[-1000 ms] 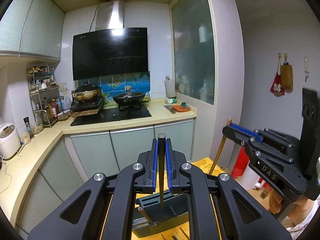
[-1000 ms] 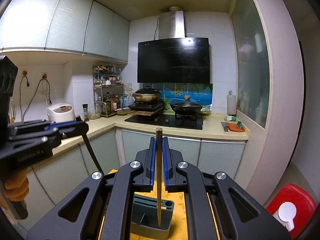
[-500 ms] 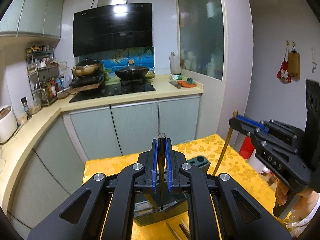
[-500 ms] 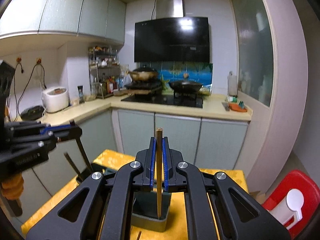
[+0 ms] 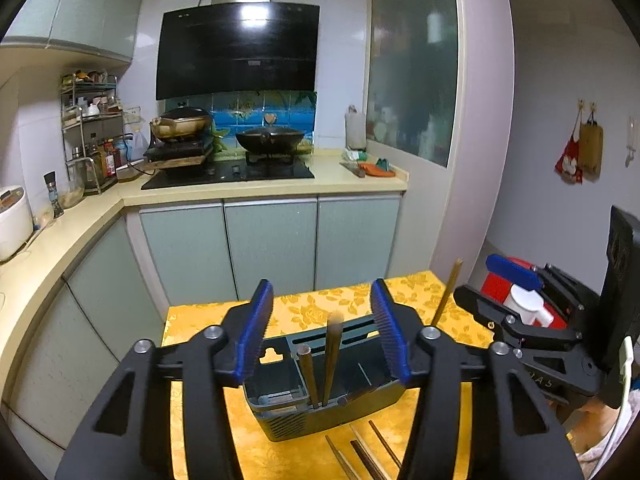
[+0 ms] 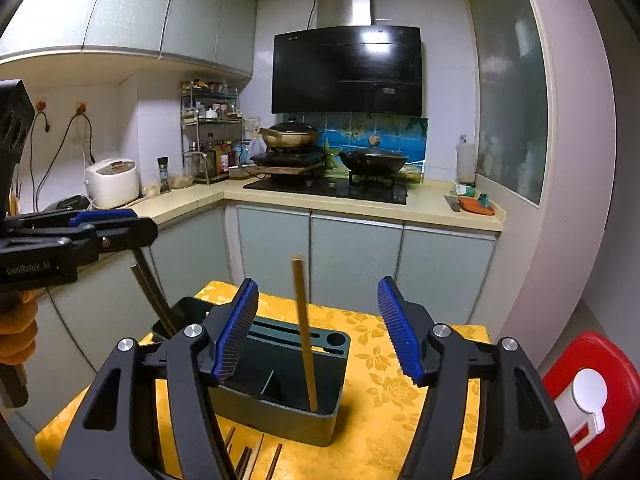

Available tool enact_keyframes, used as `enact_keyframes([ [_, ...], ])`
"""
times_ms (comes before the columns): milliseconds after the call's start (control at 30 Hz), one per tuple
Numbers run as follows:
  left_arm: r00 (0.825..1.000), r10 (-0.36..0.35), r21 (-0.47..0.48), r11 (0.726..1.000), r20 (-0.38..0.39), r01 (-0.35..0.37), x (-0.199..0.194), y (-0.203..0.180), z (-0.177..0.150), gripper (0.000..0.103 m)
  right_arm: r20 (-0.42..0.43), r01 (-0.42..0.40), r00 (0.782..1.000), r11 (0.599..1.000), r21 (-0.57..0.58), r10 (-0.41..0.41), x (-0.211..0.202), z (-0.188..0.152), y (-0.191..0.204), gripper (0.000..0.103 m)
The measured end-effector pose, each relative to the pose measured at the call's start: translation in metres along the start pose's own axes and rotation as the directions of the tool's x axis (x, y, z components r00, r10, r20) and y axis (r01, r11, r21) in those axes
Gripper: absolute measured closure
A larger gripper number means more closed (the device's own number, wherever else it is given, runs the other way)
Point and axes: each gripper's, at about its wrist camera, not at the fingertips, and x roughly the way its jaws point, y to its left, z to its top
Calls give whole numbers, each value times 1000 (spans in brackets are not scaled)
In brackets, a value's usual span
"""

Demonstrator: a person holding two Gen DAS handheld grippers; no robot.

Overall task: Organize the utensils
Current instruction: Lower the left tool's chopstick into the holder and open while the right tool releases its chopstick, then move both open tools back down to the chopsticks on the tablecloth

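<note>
A grey-green utensil holder point(image 5: 280, 420) point(image 6: 280, 412) stands on the yellow-clothed table point(image 5: 304, 304). In the left wrist view two dark chopsticks point(image 5: 331, 356) stand in it, free between the pads of my left gripper point(image 5: 323, 332), whose jaws are opening. In the right wrist view a pale wooden chopstick point(image 6: 304, 328) stands in the holder's near right corner, untouched between the opening jaws of my right gripper point(image 6: 318, 332). Each gripper shows in the other's view: the right gripper point(image 5: 488, 286) with the pale chopstick point(image 5: 448, 292), the left gripper point(image 6: 140, 226) above the dark chopsticks point(image 6: 154, 300).
Several loose chopsticks point(image 5: 360, 452) point(image 6: 248, 456) lie on the cloth in front of the holder. A red container with a white cap point(image 6: 588, 392) sits low at the right. Kitchen cabinets point(image 5: 272, 244) and a counter with a stove stand behind the table.
Both grippers sank toward the holder and their jaws went from shut on a chopstick to wide apart. The chopsticks now stand loose in the holder.
</note>
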Motion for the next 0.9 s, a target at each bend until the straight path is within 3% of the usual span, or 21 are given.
enact_keyframes([
  [167,998,35,4,999,51,-36,-21,1,-3,31,14,-5,1000,1000,17,5,-15,0,-4,42],
  [267,996,52,11,999,74,-53,-36,3,-11,25,20,-7,1000,1000,29,7,-28,-4,-7,40],
  [467,993,85,27,996,83,-88,-58,7,-37,23,30,-18,999,999,47,17,-55,-23,-6,37],
  [633,995,73,-11,997,64,-73,-73,17,-66,23,25,-29,999,998,48,28,-72,-44,-1,37],
  [900,996,90,-22,996,24,-89,-88,20,-126,23,-3,-19,1000,999,36,19,-99,-95,13,37],
])
